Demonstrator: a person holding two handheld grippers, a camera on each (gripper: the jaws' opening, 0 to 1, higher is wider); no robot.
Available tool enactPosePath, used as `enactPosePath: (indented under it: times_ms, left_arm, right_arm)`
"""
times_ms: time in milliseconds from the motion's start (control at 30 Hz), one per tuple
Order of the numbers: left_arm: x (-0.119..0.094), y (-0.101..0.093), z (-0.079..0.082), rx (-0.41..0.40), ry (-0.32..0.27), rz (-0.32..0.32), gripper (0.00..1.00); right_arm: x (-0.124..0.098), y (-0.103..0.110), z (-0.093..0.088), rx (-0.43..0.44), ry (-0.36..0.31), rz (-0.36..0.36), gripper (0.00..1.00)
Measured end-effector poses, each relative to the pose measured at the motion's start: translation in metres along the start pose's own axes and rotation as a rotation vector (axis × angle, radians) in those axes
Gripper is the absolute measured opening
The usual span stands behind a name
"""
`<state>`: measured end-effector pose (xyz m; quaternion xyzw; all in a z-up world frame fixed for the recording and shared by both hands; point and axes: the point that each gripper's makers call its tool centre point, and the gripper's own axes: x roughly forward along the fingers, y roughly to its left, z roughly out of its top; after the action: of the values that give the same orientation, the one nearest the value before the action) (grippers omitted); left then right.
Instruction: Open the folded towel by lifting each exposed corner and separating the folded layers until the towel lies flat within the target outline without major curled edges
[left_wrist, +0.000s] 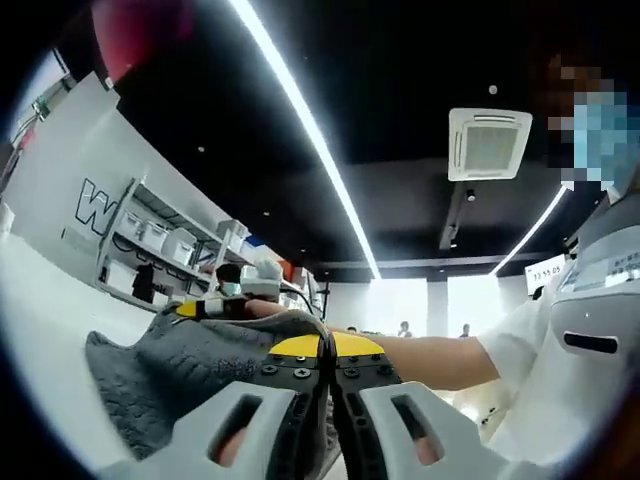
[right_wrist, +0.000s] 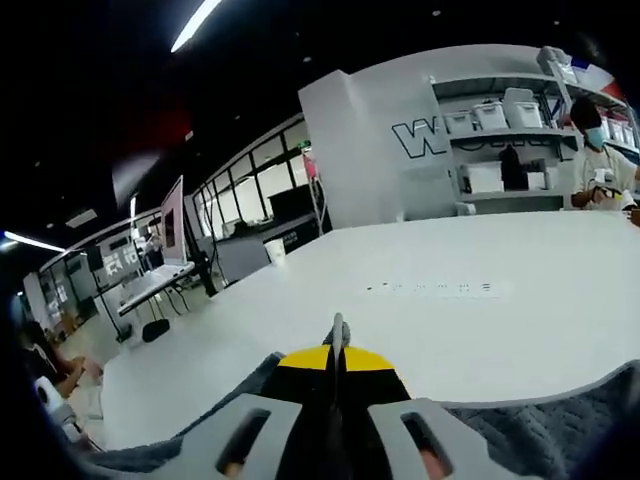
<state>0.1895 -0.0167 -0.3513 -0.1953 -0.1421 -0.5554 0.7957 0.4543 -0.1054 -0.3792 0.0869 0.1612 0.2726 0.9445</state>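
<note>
Left tool (left_wrist: 328, 372) clenched on grey towel (left_wrist: 165, 375), jaws pinching fabric, cloth bunched and raised off white bench (left_wrist: 45, 320). Right tool (right_wrist: 338, 372) likewise clamped on towel edge (right_wrist: 540, 425), fabric draped both sides of jaws above bench (right_wrist: 480, 310). Person's forearm (left_wrist: 425, 355) beside left tool.

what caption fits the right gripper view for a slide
Right gripper shut on the grey towel, its edge lifted above the white table.

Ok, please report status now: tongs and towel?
Left tongs shut on grey towel, lifted. Right tongs shut on towel edge. White table below.
</note>
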Motion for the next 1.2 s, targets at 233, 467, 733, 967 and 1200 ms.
enactPosePath:
  times_ms: [233,467,733,967,1200]
  left_arm:
    - [-0.004,0.001,0.008,0.002,-0.015,-0.004,0.0]
    - [-0.006,0.0,0.013,0.001,-0.021,-0.011,0.0]
    - [-0.008,-0.001,0.017,0.005,-0.021,-0.009,0.0]
    - [-0.012,0.002,0.026,0.013,-0.035,-0.01,0.0]
    - [-0.014,0.003,0.03,0.002,-0.051,-0.015,0.0]
  right_arm:
    - [0.016,-0.007,0.018,-0.007,-0.006,0.014,0.0]
    - [0.024,-0.008,0.029,-0.013,-0.012,0.024,0.0]
    - [0.025,-0.001,0.034,-0.021,-0.011,0.031,0.0]
    - [0.025,0.011,0.043,-0.027,-0.027,0.043,0.0]
    - [0.025,0.022,0.048,-0.04,-0.032,0.049,0.0]
